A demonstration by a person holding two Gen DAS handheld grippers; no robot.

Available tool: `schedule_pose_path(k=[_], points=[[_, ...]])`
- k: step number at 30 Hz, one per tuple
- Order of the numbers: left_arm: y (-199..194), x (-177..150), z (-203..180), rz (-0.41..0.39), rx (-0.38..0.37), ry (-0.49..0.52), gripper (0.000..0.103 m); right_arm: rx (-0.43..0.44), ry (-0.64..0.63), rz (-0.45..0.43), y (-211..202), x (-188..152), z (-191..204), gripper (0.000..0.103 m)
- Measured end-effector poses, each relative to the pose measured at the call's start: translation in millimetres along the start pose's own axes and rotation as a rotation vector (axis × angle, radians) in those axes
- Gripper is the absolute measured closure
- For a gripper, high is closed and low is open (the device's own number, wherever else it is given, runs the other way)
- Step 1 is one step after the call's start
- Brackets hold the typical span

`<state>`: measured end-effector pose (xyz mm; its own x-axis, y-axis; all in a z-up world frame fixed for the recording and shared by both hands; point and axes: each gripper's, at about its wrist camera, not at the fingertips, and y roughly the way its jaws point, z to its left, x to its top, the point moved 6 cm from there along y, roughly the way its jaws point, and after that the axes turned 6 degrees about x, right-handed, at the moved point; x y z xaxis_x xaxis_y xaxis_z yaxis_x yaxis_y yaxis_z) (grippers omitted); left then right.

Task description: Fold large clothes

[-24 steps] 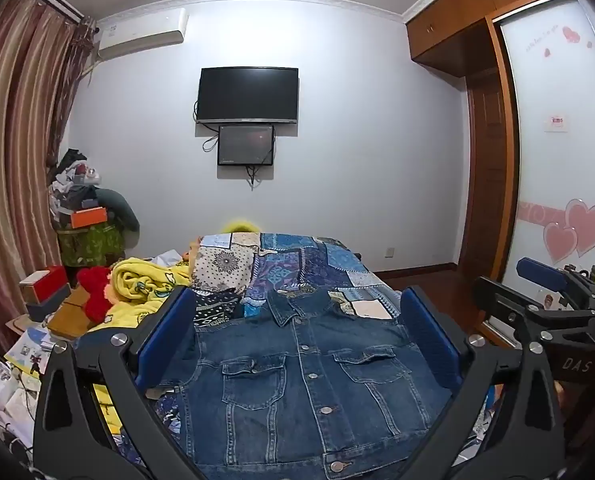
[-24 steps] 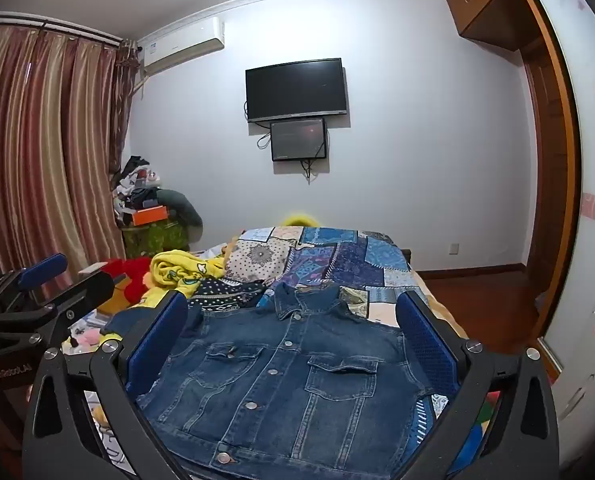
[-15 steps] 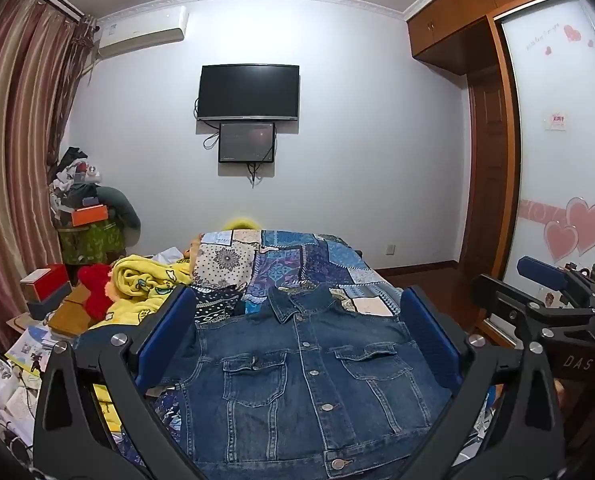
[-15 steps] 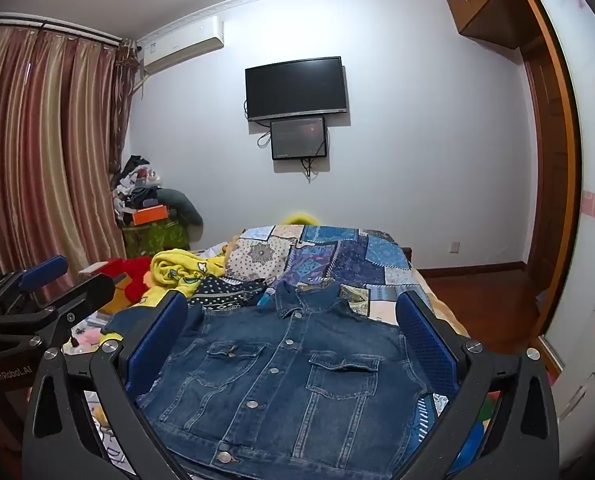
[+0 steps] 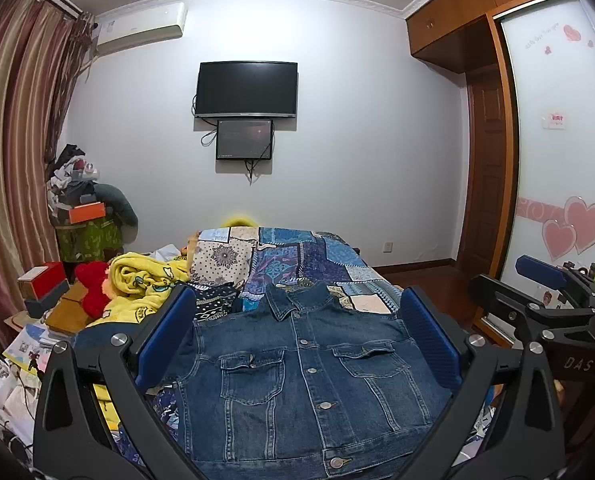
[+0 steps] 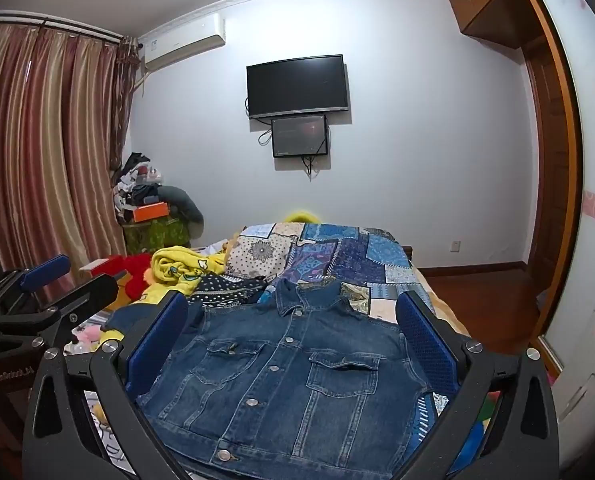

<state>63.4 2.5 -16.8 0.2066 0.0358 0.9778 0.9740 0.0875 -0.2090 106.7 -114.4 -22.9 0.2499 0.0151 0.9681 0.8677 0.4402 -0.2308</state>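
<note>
A blue denim jacket [image 5: 305,376] lies flat on the bed, front up and buttoned, collar at the far end; it also shows in the right wrist view [image 6: 289,368]. My left gripper [image 5: 297,332] is open and empty, held above the jacket's near end. My right gripper [image 6: 293,332] is open and empty, also above the near end. The right gripper shows at the right edge of the left wrist view [image 5: 545,296], and the left gripper at the left edge of the right wrist view [image 6: 45,284].
A patchwork blue quilt [image 5: 297,256] covers the bed. A yellow blanket [image 5: 145,280], a red plush toy [image 5: 93,284] and boxes crowd the left side. Curtains [image 6: 37,160] hang left. A wardrobe [image 5: 553,160] stands right. A TV [image 5: 247,88] hangs on the far wall.
Both views have tilted up slightly, so the jacket sits a little lower in frame. Both grippers stay open and empty.
</note>
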Motion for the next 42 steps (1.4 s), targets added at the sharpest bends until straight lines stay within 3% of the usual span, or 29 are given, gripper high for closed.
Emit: schedule_pose_path(k=[42], points=[[14,-2,3,0.049,0.015,-0.024,0.0,-0.006,0.018,0.025,6,-2,-5,0.0]])
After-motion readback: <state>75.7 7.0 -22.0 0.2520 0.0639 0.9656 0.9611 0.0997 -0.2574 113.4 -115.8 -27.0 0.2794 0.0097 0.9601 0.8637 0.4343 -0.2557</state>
